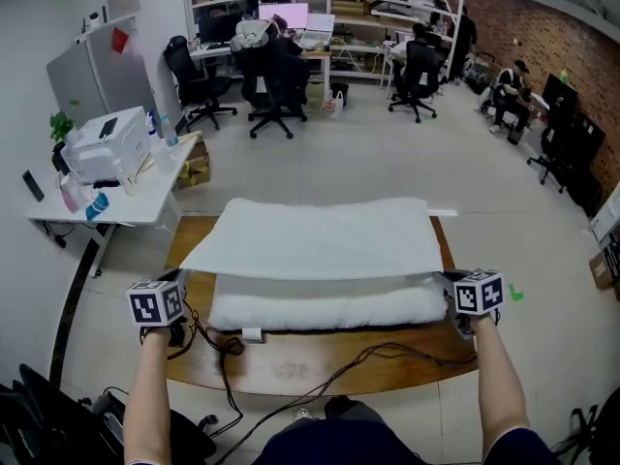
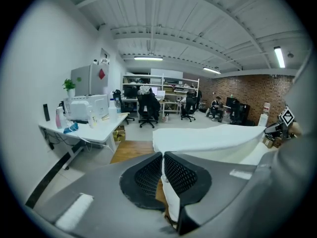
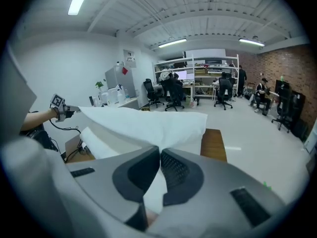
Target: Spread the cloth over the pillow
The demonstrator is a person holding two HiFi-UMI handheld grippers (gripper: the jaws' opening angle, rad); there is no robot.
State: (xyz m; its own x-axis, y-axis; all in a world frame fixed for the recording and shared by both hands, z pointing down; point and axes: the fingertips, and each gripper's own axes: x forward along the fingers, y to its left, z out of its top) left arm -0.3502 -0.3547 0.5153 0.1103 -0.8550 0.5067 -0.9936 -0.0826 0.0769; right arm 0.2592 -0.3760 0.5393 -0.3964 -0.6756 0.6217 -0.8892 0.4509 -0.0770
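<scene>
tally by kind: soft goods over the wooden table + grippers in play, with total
cloth: 1
pillow: 1
grippers: 2 (left gripper, right gripper, both shut on the cloth)
total: 4

Most of pillow [image 1: 329, 310] under cloth [image 1: 320, 235]

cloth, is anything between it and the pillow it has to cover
Nothing visible does. The cloth is stretched just over the pillow, its near corners pinched in the jaws of the left gripper and right gripper. Only open air lies under its raised near edge.
</scene>
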